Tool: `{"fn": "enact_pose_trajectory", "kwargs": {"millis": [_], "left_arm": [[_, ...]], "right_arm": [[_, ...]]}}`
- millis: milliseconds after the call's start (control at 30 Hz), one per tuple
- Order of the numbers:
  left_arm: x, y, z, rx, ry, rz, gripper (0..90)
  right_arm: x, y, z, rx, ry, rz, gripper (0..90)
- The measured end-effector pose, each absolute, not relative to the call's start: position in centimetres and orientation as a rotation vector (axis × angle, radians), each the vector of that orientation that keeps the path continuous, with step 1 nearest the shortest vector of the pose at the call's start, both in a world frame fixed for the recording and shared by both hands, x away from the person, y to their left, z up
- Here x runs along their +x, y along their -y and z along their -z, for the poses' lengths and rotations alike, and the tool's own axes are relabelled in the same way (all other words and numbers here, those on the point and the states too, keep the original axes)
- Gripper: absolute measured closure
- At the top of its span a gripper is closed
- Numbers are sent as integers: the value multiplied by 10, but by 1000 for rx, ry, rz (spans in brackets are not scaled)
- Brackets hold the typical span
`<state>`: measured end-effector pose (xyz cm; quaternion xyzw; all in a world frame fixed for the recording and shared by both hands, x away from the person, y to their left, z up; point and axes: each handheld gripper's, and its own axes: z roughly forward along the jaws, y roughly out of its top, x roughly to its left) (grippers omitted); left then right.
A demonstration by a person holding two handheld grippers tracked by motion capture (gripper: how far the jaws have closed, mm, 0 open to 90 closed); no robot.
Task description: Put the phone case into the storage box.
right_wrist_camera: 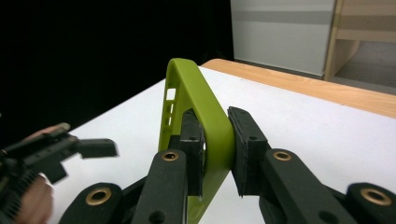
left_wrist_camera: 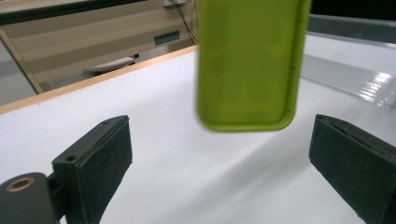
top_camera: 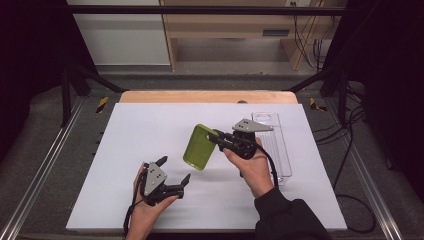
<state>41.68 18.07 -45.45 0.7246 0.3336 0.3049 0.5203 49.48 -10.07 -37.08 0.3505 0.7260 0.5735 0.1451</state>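
— Nearest the camera, at the near left of the white table (top_camera: pixel 150 125), the left gripper (top_camera: pixel 172 172) is resting low with its jaws standing wide apart and nothing between them. Where is the case sitting now?

— It is hanging above the middle of the table, clear of the surface. The right gripper (top_camera: pixel 216 136) is clamping the green phone case (top_camera: pixel 199 147) by its right-hand edge, so the case is tipping down to the left, towards the waiting left gripper.

— How is it likely handling?

— I am judging it as light and somewhat springy, a thin moulded shell rather than anything rigid. The right gripper view is showing the pads (right_wrist_camera: pixel 243 140) pinching one curved side wall of the green phone case (right_wrist_camera: pixel 196 107), which looks smooth, so it may be sliding or twisting if the squeeze is loose.

— Where would you be taking hold?

— Across a long side wall or the rounded lower corner, away from the small button cut-outs, where the wall is probably weakest.

— And its looks?

— Lime green, matte, rounded corners, raised lip around the rim. From the left gripper view the green phone case (left_wrist_camera: pixel 250 65) is hovering just beyond the open pads (left_wrist_camera: pixel 100 158). Far right, a clear plastic tray (top_camera: pixel 277 150) is lying flat.
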Motion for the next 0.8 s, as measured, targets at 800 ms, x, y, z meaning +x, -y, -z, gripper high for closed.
{"fn": "enact_pose_trajectory", "kwargs": {"millis": [800], "left_arm": [[400, -261, 446, 1619, -877, -745, 39]], "right_arm": [[517, 149, 335, 924, -2052, -1512, 764]]}}
